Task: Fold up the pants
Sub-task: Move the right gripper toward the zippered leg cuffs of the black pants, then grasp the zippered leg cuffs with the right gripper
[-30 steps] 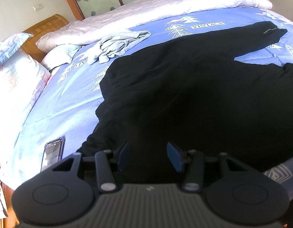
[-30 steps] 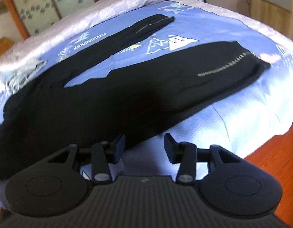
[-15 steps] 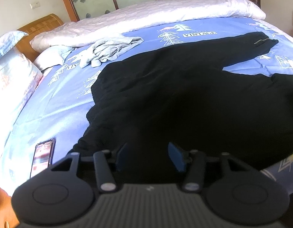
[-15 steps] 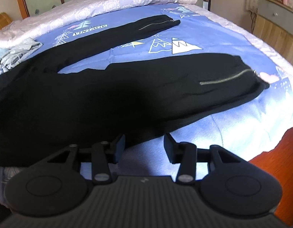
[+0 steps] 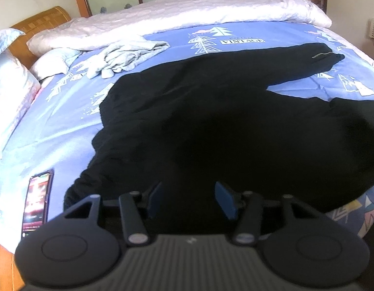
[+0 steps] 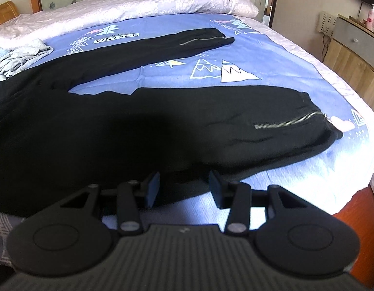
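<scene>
A: Pants (image 6: 143, 131) are laid flat on the blue printed sheet (image 6: 272, 55), legs spread in a V toward the right edge of the bed. Waist end is seen in the left wrist view (image 5: 211, 133), near the front edge.

B: Edges?

A: Near leg's zippered cuff (image 6: 291, 121) is stopped just short of the bed's right edge; bare sheet is left between the two legs. Far leg's cuff (image 6: 206, 40) is set near the white quilt (image 6: 138, 4). A phone (image 5: 36, 198) is lying left of the waist, apart from the fabric. A grey garment (image 5: 124, 57) is bunched beyond the waist, close to it.

B: Grippers?

A: Left gripper (image 5: 189, 200) is held over the waist, jaws apart, nothing clamped. Right gripper (image 6: 183, 189) is held at the near leg's front hem, jaws apart, nothing clamped; contact cannot be told.

B: Change against a second ago?

A: Right view has been levelled; previously it was rolled. Left view has been swung slightly, so the phone appears further left. Pants are unmoved.
</scene>
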A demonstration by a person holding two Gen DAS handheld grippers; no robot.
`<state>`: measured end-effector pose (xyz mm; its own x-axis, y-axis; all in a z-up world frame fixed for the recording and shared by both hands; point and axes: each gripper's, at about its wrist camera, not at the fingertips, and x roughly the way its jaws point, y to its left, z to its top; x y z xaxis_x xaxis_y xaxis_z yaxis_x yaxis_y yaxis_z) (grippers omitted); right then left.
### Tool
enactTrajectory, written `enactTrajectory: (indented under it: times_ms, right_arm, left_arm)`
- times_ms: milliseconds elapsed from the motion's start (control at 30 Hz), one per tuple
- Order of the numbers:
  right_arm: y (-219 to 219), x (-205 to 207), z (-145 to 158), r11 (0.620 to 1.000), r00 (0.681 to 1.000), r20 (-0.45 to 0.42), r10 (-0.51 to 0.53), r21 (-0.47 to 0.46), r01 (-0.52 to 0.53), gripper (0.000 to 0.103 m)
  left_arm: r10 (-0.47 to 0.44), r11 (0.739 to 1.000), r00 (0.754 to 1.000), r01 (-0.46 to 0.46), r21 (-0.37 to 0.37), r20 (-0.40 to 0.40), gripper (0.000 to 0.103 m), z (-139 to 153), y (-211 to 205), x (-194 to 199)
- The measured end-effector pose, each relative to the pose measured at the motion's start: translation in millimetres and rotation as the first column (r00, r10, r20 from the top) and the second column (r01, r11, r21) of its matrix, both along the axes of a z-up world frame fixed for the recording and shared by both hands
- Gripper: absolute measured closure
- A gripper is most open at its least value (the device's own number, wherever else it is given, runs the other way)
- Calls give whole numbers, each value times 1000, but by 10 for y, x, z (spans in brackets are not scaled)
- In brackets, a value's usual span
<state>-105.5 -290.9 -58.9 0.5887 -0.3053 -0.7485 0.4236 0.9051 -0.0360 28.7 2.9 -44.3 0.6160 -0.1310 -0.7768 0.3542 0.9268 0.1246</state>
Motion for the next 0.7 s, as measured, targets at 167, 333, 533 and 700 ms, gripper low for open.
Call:
enactTrajectory:
  times_ms: [167, 333, 533, 700]
  right_arm:
    - [-355, -109, 56, 992, 992, 99, -72, 112, 61, 56]
    - [-1224, -443, 36, 916, 924, 177, -338, 289, 279, 55]
    - [-1910, -710, -49, 835, 838, 209, -504, 364, 411, 55]
    - [-2252, -709, -248, 750, 783, 190, -592, 487, 449, 55]
  left_arm:
    - [-9, 999, 999, 7, -32, -40, 53, 13, -50, 24]
    - [2, 998, 997, -8, -70, -83, 53, 16, -53, 83]
    - [16, 997, 991, -27, -78, -134, 53, -70, -89, 142]
    - [23, 998, 988, -32, -60, -151, 53, -140, -111, 152]
